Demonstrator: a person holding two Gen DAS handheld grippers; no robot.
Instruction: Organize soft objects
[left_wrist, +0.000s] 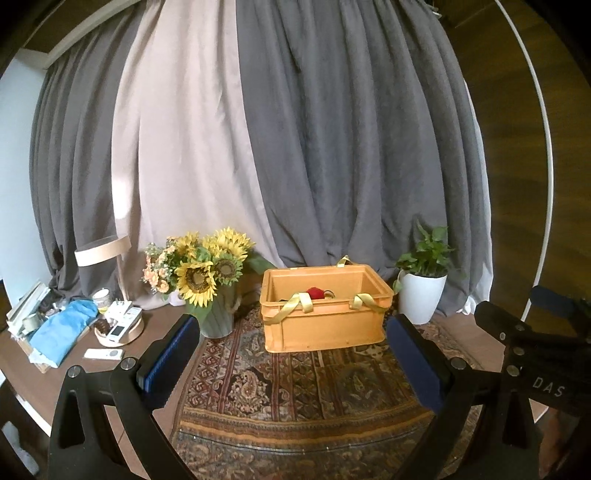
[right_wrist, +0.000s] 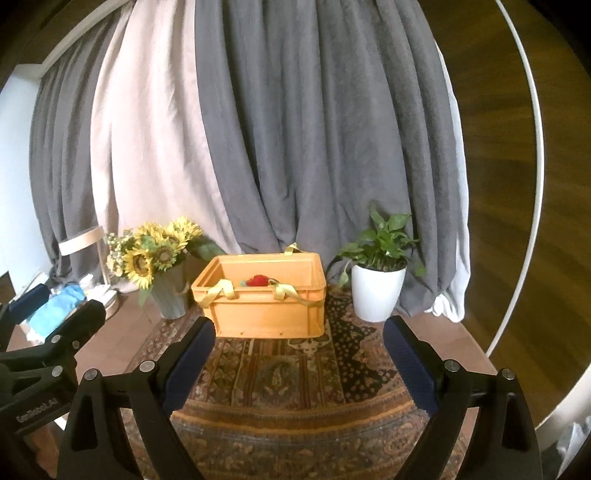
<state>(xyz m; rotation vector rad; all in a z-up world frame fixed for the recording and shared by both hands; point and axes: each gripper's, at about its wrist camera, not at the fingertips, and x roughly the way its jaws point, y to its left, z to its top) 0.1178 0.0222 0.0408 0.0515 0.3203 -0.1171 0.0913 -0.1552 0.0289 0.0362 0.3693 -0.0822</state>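
Observation:
An orange plastic crate (left_wrist: 321, 325) (right_wrist: 264, 308) stands on a patterned rug (left_wrist: 295, 387) (right_wrist: 291, 376). Yellow ribbon handles (left_wrist: 299, 304) (right_wrist: 221, 291) hang over its rim. A red soft object (left_wrist: 315, 292) (right_wrist: 257, 280) lies inside it, mostly hidden by the front wall. My left gripper (left_wrist: 293, 328) is open and empty, held in front of the crate, apart from it. My right gripper (right_wrist: 299, 330) is open and empty too, also short of the crate. Each gripper shows at the edge of the other's view.
A vase of sunflowers (left_wrist: 207, 280) (right_wrist: 159, 258) stands left of the crate. A potted plant in a white pot (left_wrist: 421, 291) (right_wrist: 376, 291) stands to its right. Clutter lies at far left: a blue cloth (left_wrist: 62, 328), a tray of small items (left_wrist: 120, 326). Grey curtains hang behind.

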